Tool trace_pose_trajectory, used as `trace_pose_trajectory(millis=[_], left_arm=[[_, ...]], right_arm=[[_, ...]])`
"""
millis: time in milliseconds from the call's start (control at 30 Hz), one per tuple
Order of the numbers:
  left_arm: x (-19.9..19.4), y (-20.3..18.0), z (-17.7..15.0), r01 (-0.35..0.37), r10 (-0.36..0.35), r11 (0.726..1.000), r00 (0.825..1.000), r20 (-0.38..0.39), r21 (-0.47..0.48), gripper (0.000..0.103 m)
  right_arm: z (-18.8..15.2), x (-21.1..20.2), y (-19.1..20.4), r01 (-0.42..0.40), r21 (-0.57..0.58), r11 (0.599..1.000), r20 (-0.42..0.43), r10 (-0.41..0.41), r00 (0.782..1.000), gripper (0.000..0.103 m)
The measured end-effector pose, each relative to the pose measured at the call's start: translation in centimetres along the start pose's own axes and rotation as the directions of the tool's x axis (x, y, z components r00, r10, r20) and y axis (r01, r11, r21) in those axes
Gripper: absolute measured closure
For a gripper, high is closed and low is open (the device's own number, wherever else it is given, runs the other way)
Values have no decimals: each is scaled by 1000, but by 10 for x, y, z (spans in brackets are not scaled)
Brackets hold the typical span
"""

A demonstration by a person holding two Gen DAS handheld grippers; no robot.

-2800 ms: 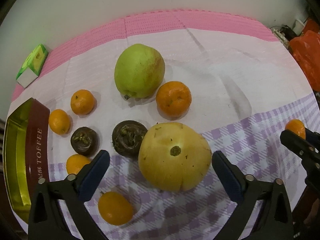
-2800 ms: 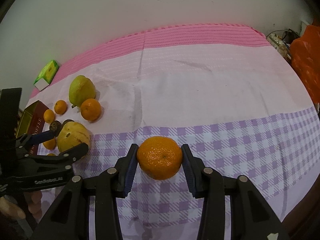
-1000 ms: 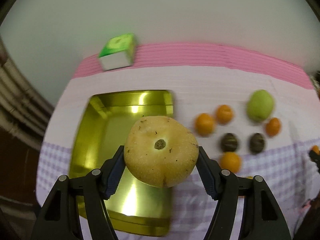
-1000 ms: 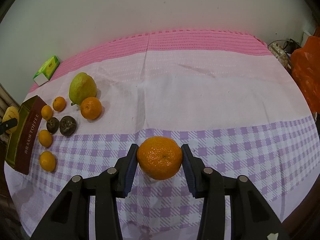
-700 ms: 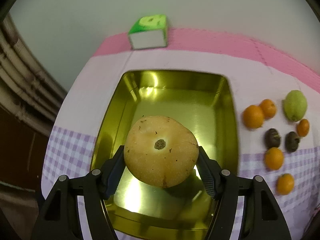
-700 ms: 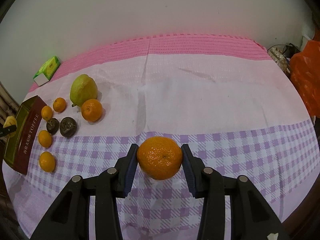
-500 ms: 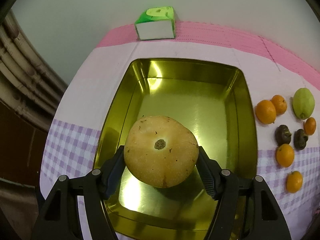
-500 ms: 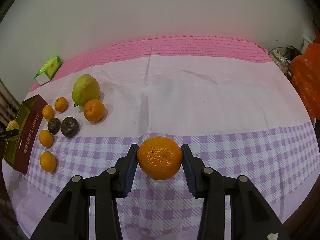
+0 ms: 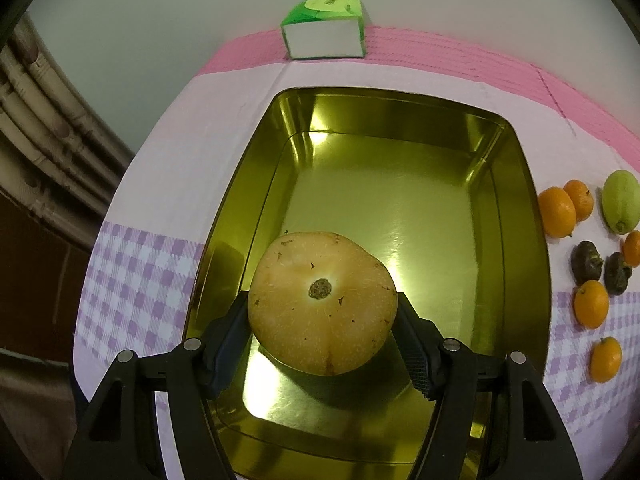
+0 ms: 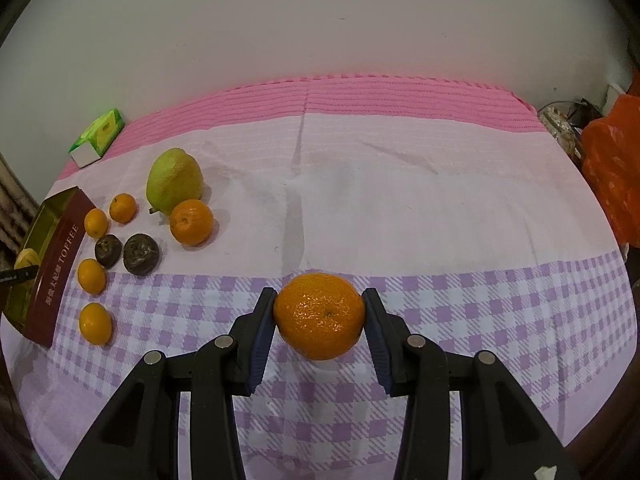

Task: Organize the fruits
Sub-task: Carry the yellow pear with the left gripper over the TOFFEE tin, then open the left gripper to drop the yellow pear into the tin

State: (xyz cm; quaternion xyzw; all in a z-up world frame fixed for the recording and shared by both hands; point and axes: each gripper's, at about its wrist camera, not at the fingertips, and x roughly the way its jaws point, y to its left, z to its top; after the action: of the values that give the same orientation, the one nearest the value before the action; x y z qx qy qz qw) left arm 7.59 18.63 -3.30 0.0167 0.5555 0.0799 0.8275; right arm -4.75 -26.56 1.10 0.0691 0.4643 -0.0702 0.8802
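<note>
Left gripper (image 9: 322, 326) points steeply down, lower centre of frame, jaws clamped on both sides of large round yellow-tan fruit (image 9: 322, 302). Fruit hangs over near end of shiny gold rectangular tin tray (image 9: 516, 184); contact with tray floor not clear. Right gripper (image 10: 319, 332) at lower centre of its frame, tilted down over lilac checked tablecloth (image 10: 500, 320), jaws squeezed onto round orange mandarin (image 10: 319, 316). Small oranges, two dark brown fruits, green pear (image 10: 174, 181) lie at left of frame, beside tray.

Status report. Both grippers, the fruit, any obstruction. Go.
Left gripper shut on yellow melon, low over gold tin. Right gripper shut on orange above checked cloth. Tin floor bare, nothing blocking.
</note>
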Motion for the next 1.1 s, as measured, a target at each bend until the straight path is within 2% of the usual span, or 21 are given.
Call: trace_pose_trajectory(millis=[900,1100], left_arm=[[3,2,-1,19,-19,1000,1000,-10,0,33],[-12,3,-2,21,-21,1000,999,29,-12,27]], right_arm=[[29,-5,97,-107,-169,980,10,111,994,63],[34,-7,128,-156,-214,964,3,160,987,63]])
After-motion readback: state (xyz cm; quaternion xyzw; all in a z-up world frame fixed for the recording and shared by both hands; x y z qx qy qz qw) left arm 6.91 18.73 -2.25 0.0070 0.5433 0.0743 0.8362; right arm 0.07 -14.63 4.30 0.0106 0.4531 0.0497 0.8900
